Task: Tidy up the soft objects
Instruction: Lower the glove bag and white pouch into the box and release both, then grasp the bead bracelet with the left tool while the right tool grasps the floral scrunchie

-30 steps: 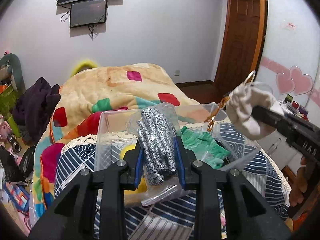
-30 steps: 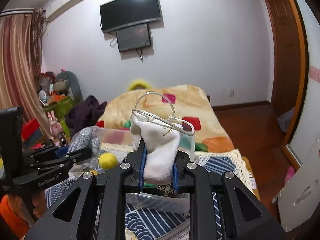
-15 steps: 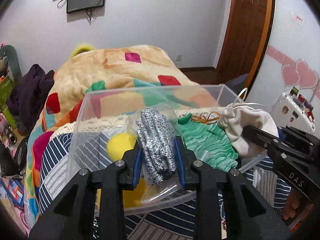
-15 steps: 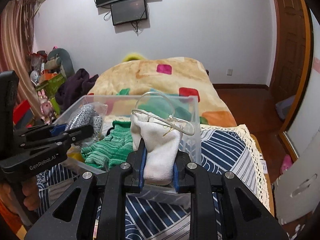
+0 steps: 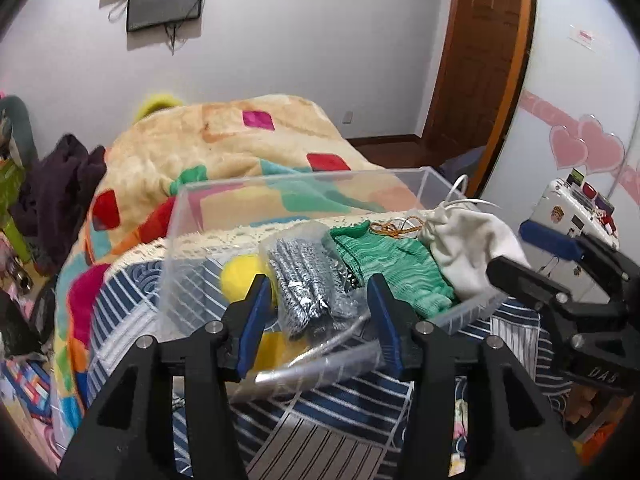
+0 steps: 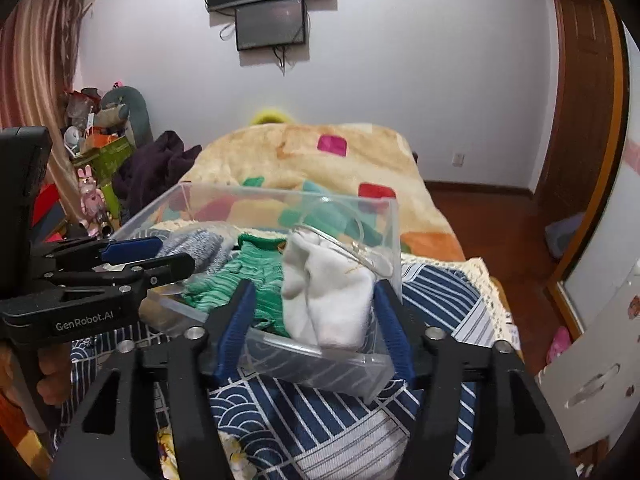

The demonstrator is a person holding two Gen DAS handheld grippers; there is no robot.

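Observation:
A clear plastic bin (image 5: 304,184) (image 6: 394,232) stands on a blue striped cloth on the bed. In it lie a bagged grey-speckled glove (image 5: 308,280) (image 6: 200,248), a green knit piece (image 5: 400,272) (image 6: 248,276), a yellow ball (image 5: 240,280) and a white cloth pouch (image 5: 476,248) (image 6: 328,292). My left gripper (image 5: 316,312) is open, its jaws on either side of the grey glove without pinching it. My right gripper (image 6: 312,320) is open at the bin's near wall, with the white pouch lying free between its jaws.
A patchwork blanket (image 5: 240,148) covers the bed behind the bin. A dark purple garment (image 5: 56,184) and clutter sit at the left. A wooden door (image 5: 480,52) and a white case (image 5: 568,216) are at the right. Screens hang on the wall (image 6: 272,0).
Both grippers came down over the bin and opened. The grey glove and the white pouch were let go and now lie in the bin.

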